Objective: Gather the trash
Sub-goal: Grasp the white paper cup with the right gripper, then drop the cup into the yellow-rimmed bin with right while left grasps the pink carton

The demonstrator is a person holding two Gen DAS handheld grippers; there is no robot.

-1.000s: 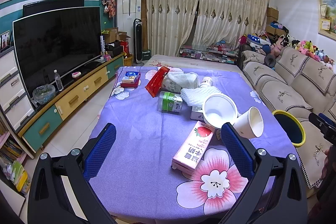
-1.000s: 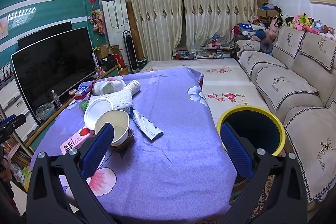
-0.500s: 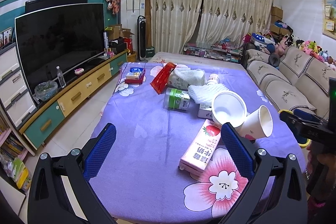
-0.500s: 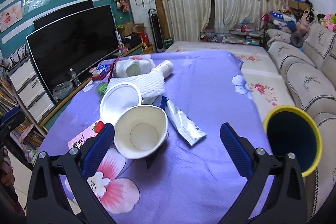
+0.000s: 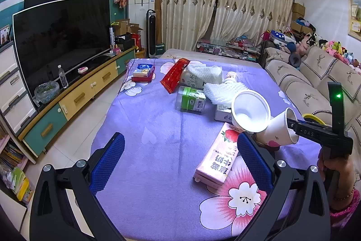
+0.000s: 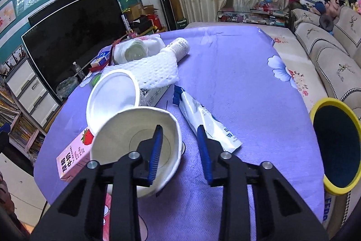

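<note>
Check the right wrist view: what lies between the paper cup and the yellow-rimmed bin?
The blue-and-white foil wrapper, flat on the purple cloth, lies nearest the paper cup. From there to the yellow-rimmed bin the cloth is bare.

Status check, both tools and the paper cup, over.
Right tool closing, one finger inside the tipped white paper cup, rim wall between the pads. Left tool open, empty, over the purple tablecloth. White plastic bowl touching the cup.

A dark television (image 5: 63, 37) stands far left of the tool, drawn curtains (image 5: 225, 8) straight ahead, a sofa (image 5: 315, 78) with stuffed toys (image 5: 334, 49) far right.
</note>
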